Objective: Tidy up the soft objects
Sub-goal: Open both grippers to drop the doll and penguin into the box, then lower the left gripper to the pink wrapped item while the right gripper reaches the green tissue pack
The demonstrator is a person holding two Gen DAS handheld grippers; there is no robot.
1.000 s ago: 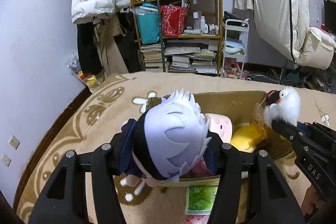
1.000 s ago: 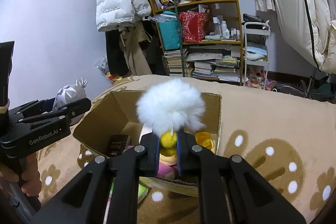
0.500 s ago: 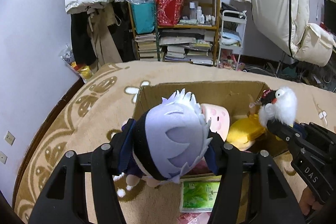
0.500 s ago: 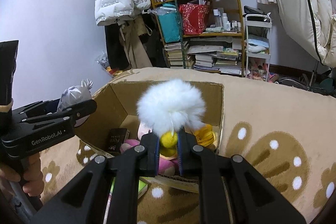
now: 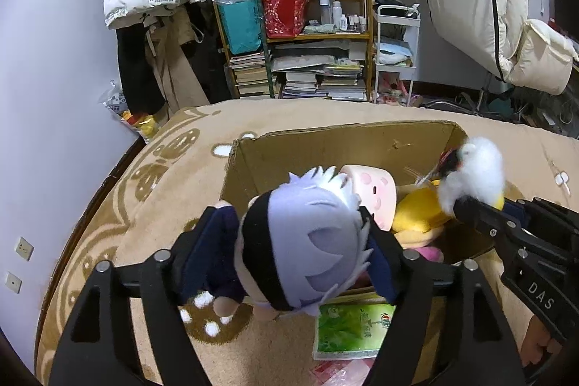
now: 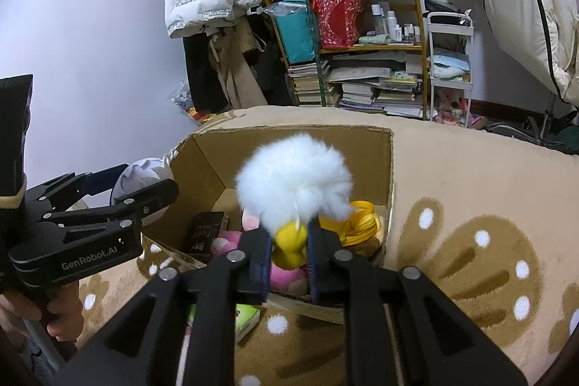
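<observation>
My left gripper (image 5: 302, 234) clamps the silver-haired doll (image 5: 304, 241) at the cardboard box's (image 5: 325, 147) near-left rim, my right gripper (image 6: 289, 241) pinching the fluffy white toy (image 6: 293, 183) directly above its opening.

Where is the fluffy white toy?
The fluffy white toy is pinched in the right tool, held over the near edge of the cardboard box, above the plush toys inside.

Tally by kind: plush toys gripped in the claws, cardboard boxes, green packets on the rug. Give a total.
Plush toys gripped: 2, silver-haired doll in left claw, fluffy white toy in right claw
Cardboard box: 1
Green packet: 1
Total: 4
</observation>
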